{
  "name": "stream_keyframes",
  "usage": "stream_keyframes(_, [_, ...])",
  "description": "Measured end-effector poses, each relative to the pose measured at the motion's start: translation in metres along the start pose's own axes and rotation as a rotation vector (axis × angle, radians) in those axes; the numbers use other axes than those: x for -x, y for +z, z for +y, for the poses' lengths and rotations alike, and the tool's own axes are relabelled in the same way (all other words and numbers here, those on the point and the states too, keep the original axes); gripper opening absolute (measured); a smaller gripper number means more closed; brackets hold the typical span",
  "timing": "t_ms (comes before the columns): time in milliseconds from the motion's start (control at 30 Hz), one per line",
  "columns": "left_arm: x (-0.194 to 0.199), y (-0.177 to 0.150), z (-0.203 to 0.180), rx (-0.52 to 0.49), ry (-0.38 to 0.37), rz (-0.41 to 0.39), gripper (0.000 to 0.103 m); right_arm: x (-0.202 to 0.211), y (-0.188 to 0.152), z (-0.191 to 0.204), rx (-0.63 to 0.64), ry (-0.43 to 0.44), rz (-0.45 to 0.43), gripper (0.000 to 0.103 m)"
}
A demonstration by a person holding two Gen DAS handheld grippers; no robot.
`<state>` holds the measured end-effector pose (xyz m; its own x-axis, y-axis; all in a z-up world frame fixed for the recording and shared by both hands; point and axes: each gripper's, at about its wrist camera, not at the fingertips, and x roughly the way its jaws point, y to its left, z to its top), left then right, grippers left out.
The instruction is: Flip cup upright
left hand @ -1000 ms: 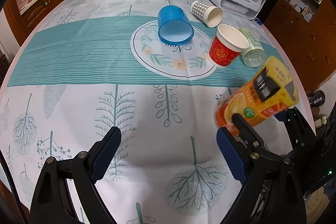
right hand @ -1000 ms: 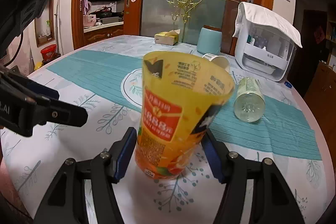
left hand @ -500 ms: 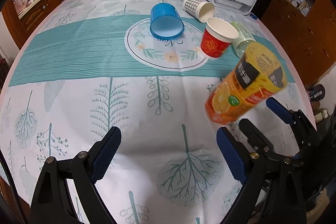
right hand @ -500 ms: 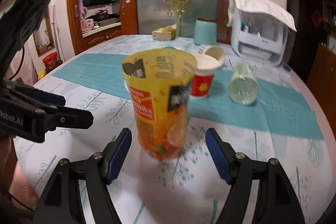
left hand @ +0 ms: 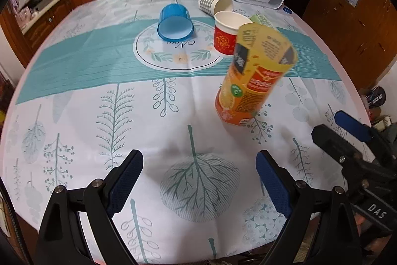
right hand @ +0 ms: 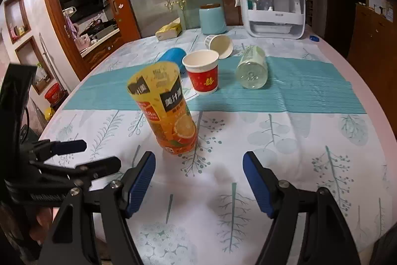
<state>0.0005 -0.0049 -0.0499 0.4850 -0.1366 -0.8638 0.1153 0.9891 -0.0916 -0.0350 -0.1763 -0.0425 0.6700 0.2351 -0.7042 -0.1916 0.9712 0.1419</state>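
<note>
An orange juice-print cup (right hand: pixel 165 108) is standing mouth-up on the tablecloth (right hand: pixel 285 165), just ahead of the right gripper (right hand: pixel 198 181) and a little toward its left finger, touching neither finger. The fingers of that gripper are standing wide apart and gripping nothing.

Seen from the left wrist, the same cup (left hand: pixel 253 76) is sitting ahead of and beyond the right finger of the left gripper (left hand: pixel 198 180), well clear of it. Those fingers are also spread wide and empty.

The cup is looking thin-walled and empty, so it is probably very light, easy to tip and easy to crush. Its glossy printed skin may be slippery. A gentle hold low on the wall, near the stiffer base, would likely be safest.

Farther ahead of the fingers, a red paper cup (right hand: pixel 202 75) is standing upright, while a blue cup (left hand: pixel 175 24), a checked paper cup (left hand: pixel 215 4) and a clear bottle (right hand: pixel 251 68) are lying on their sides.
</note>
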Motion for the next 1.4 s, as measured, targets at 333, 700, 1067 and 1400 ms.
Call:
stream_keyframes(333, [0.03, -0.006, -0.018, -0.008, 0.052, -0.074, 0.091, 0.028, 0.007, 0.002, 0.007, -0.004, -0.041, 0.09])
stream_keyframes(700, [0.042, -0.004, -0.021, 0.015, 0.106, -0.107, 0.091, 0.041, 0.011, 0.007, 0.03, -0.042, -0.057, 0.09])
stream_keyframes(1067, [0.053, 0.0, -0.017, 0.041, 0.123, -0.13, 0.092, 0.043, 0.015, 0.01, 0.039, -0.062, -0.043, 0.09])
stream_keyframes(1400, [0.055, 0.001, -0.016, 0.06, 0.126, -0.132, 0.092, 0.044, 0.015, 0.016, 0.059, -0.05, -0.036, 0.09])
